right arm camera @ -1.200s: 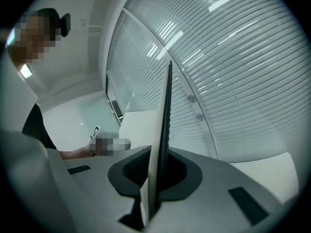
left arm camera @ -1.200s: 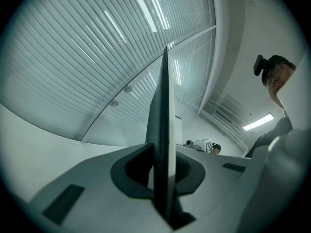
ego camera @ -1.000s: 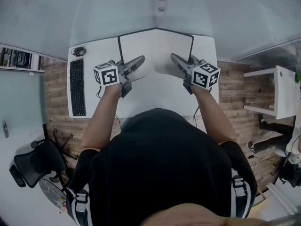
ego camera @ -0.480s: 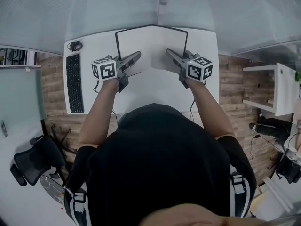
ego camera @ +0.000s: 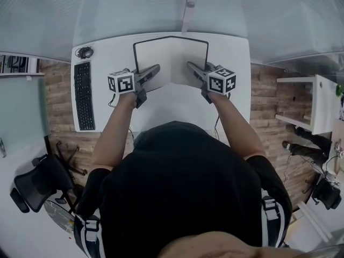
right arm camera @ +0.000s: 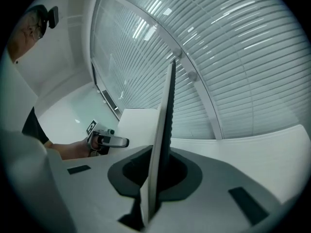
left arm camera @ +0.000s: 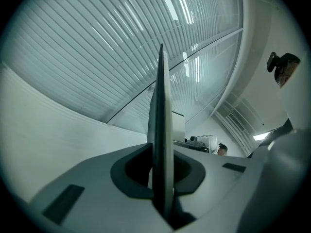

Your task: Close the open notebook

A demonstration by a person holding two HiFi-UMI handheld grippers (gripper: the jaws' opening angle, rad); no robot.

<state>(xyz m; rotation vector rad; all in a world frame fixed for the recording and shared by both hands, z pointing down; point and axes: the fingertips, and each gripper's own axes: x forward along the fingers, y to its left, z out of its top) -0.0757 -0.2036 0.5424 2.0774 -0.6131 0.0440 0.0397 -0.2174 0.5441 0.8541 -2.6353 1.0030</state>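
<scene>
The open notebook, white pages inside a black cover, is held over the white desk with its halves angled up along the spine. My left gripper is shut on the lower edge of the left half, which runs edge-on as a thin sheet through the jaws. My right gripper is shut on the right half, seen edge-on as white pages backed by black cover. The right gripper view also shows the left gripper and a white page.
A black keyboard lies along the desk's left side, with a small dark object at its far end. Slatted blinds rise behind the desk. An office chair stands at lower left, a white shelf at right.
Both grippers have sunk toward the desk with the notebook in them and drawn closer together. The notebook now spans less width than a second ago.
</scene>
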